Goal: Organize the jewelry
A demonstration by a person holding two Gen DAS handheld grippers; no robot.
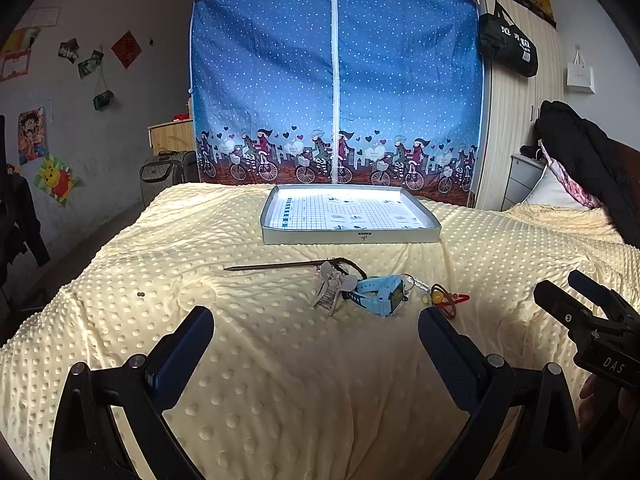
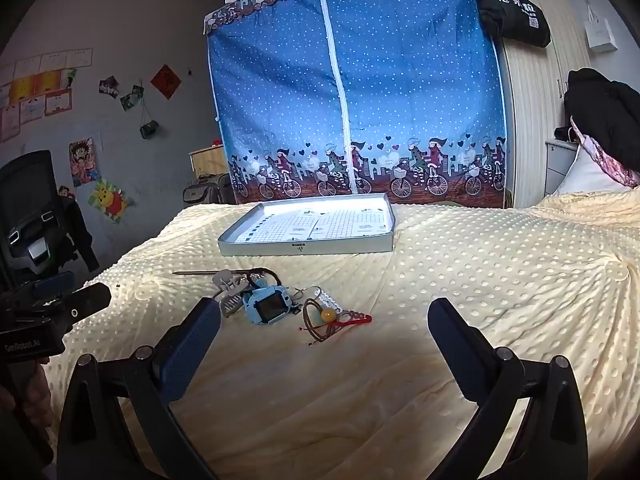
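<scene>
A small heap of jewelry lies on the cream dotted blanket: a blue watch [image 1: 382, 294] [image 2: 267, 305], a pale hair clip [image 1: 334, 288] [image 2: 226, 282], a long dark hair stick [image 1: 276, 267] [image 2: 208, 272], a brown ring bracelet with a yellow bead [image 1: 442, 300] [image 2: 326, 317] and a red cord [image 2: 354, 321]. Behind the heap sits a shallow silver tray [image 1: 352, 236] [image 2: 308, 248] lined with grid paper. My left gripper [image 1: 316, 330] is open, hovering short of the heap. My right gripper [image 2: 324, 322] is open too, with the bracelet between its fingertips further off.
A blue polka-dot fabric wardrobe [image 1: 336, 80] stands behind the bed. Pillows and dark clothes [image 1: 576, 160] pile at the right. A black chair [image 2: 32, 208] stands left of the bed. The right gripper [image 1: 588, 320] shows at the left wrist view's right edge.
</scene>
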